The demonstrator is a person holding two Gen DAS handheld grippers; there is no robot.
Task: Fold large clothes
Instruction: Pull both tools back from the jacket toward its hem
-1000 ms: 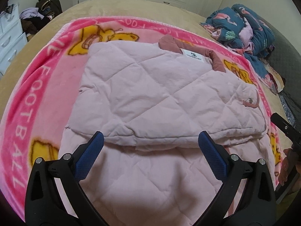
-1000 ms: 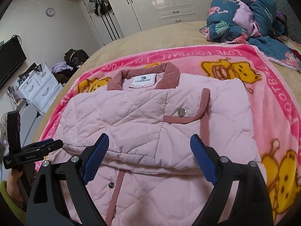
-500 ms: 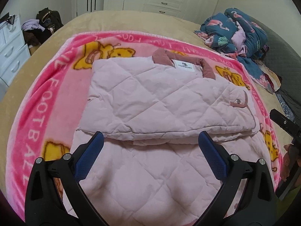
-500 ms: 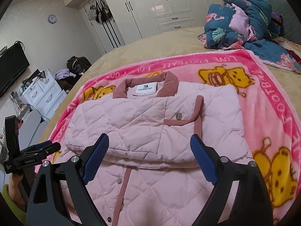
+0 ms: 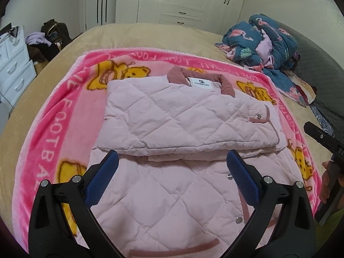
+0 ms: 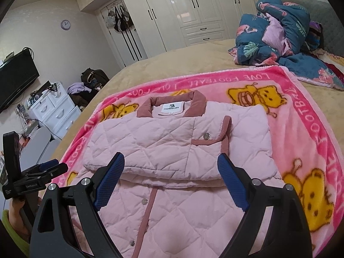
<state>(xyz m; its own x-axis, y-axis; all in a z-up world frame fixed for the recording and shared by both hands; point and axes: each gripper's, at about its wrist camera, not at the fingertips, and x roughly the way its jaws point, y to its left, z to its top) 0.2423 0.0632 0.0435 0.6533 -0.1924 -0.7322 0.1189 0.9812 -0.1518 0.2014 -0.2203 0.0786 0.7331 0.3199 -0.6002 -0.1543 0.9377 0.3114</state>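
**Ana:** Jacket [image 5: 182, 124] first: where is it against your claws?

**Ben:** Straight ahead of both and below them, spread on the pink blanket [image 5: 53, 133]. Under the left gripper [image 5: 172, 167] lies the flat lower half with its snaps; the right gripper [image 6: 171, 169] hangs over that same lower half, near the placket. Both claws are spread wide with nothing between the pads, and neither touches cloth.

**Ana:** And just beyond the tips?

**Ben:** The doubled edge of the upper part runs across, right past the fingertips. Sleeves look tucked in under it. Farther on sits the dusty-rose collar [image 6: 172, 103] with its white label, pointing away from me.

**Ana:** So the step in hand?

**Ben:** My guess: bring the hem up over that stacked part. I'd drop each claw to a bottom corner near me, one per side, and pinch all the layers there.

**Ana:** The quilting is puffy, so bite deep or it may slip. Lift evenly, carry away from you, and land the hem just short of the collar.

**Ben:** Farthest off, the blue bedding heap [image 6: 279, 32] sits well clear.
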